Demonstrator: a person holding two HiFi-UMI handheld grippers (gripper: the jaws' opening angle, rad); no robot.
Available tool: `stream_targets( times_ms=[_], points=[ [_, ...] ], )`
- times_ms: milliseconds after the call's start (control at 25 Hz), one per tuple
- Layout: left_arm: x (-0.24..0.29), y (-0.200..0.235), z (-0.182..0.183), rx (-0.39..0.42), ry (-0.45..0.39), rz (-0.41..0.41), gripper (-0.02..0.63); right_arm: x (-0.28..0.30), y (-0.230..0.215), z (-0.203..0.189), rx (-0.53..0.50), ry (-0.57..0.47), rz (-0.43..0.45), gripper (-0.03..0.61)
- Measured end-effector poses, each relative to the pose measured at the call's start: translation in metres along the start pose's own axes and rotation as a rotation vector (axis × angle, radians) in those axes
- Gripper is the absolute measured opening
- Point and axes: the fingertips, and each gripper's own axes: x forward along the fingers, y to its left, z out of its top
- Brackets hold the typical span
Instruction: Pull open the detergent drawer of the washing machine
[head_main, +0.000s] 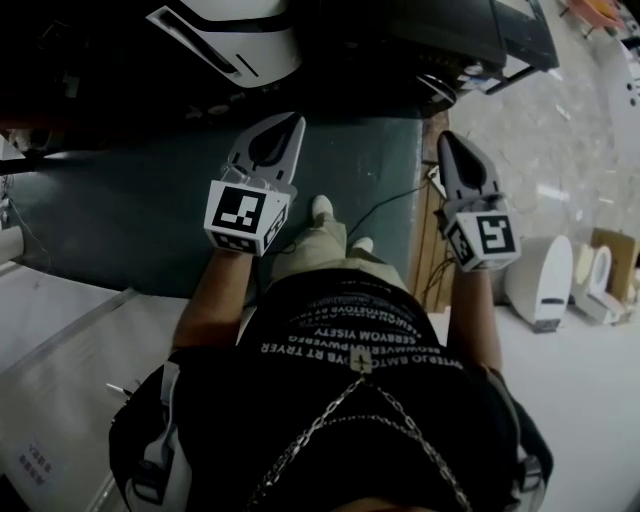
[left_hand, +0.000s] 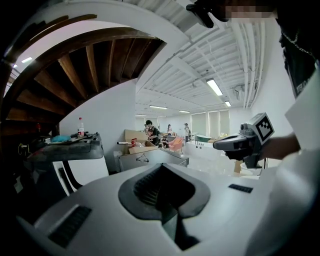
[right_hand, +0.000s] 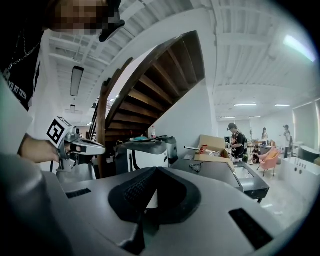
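A white washing machine (head_main: 235, 38) with a dark grey top stands ahead of me, under the stairs. It shows at the left of the left gripper view (left_hand: 75, 162) and in the middle of the right gripper view (right_hand: 145, 152). I cannot make out its detergent drawer. My left gripper (head_main: 295, 119) (left_hand: 161, 167) is held out in the air short of the machine, jaws shut and empty. My right gripper (head_main: 448, 136) (right_hand: 152, 170) hangs level beside it to the right, also shut with nothing in it. Each shows in the other's view: right gripper (left_hand: 245, 142), left gripper (right_hand: 75, 145).
A curved wooden staircase (right_hand: 150, 90) rises over the machine. A dark green floor area (head_main: 130, 210) lies below the grippers. A black cabinet (right_hand: 240, 177) and cardboard boxes (right_hand: 212, 145) stand to the right. White fixtures (head_main: 545, 280) sit on the floor, far right. People are at the back.
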Motion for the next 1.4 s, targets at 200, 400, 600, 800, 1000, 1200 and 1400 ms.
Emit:
stream_targets(
  times_ms=[200,400,600,800,1000,1200,1400],
  points=[
    [0.018,0.036,0.008,0.007,-0.013,0.004,0.005,0.035,0.003,0.011,-0.02,0.012,-0.008,0.002],
    [0.034,0.063,0.017,0.027,-0.028,0.016,0.005,0.063,0.004,0.024,-0.023,0.007,-0.003,0.002],
    [0.043,0.087,0.026,0.064,-0.045,0.016,0.005,0.083,0.005,0.036,-0.035,0.004,-0.016,0.002],
    [0.048,0.098,0.029,0.069,-0.048,-0.021,0.005,0.088,0.011,0.049,-0.063,0.007,-0.045,0.002],
    [0.056,0.092,0.027,0.076,-0.054,-0.091,0.005,0.083,0.01,0.056,-0.064,0.002,-0.087,0.002],
    [0.058,0.088,0.02,0.082,-0.041,-0.12,0.005,0.075,0.013,0.059,-0.053,-0.007,-0.108,0.002],
    [0.06,0.094,0.019,0.072,-0.022,-0.12,0.005,0.077,0.014,0.065,-0.02,-0.03,-0.093,0.002]
  ],
)
